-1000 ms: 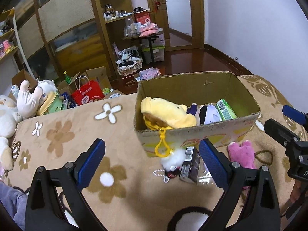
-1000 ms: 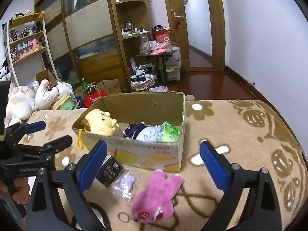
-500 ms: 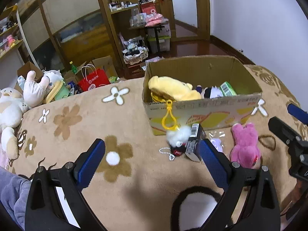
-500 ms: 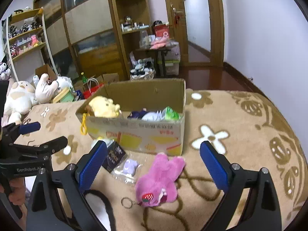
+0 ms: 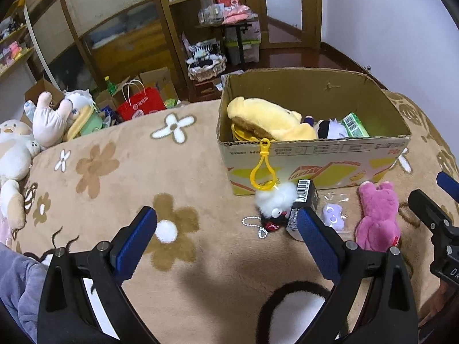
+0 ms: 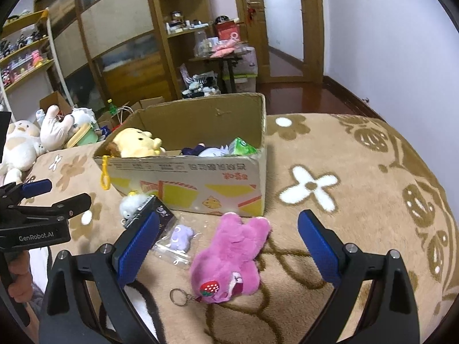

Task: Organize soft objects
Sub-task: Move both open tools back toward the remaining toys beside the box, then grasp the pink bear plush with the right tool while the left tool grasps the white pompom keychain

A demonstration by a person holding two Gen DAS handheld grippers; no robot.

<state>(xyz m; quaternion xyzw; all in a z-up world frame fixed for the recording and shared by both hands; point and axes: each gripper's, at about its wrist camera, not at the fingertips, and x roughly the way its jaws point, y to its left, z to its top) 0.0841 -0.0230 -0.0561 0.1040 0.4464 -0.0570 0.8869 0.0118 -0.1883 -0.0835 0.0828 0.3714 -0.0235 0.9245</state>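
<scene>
Both grippers have drawn back from the cardboard box [image 5: 312, 154] over the last second, so the box and the loose toys before it now sit farther up each view. The left gripper [image 5: 226, 236] hangs above the brown flowered blanket [image 5: 114, 172] with its blue-padded fingers spread wide and nothing between them. The right gripper [image 6: 228, 242] is likewise spread wide and empty, and the pink plush bear [image 6: 232, 253] lies on the blanket in the gap between its fingers, head toward 6 o'clock, a keyring [image 6: 178, 296] at its 7 o'clock.

In the left wrist view the box stands at 1 o'clock, holding a yellow plush [image 5: 269, 120] with a yellow clip [image 5: 262, 169] hanging over the front wall, a dark-and-white doll [image 5: 327, 127] and a green packet [image 5: 354, 124]. Just in front of the box lie a white fluffy keychain toy [image 5: 274, 203], a small black carton [image 5: 304, 203] touching it, a bagged lilac figure [image 5: 332, 216], and the pink bear at 3 o'clock.

White plush animals [image 5: 17, 149] lie at the blanket's edge at 9 o'clock.
</scene>
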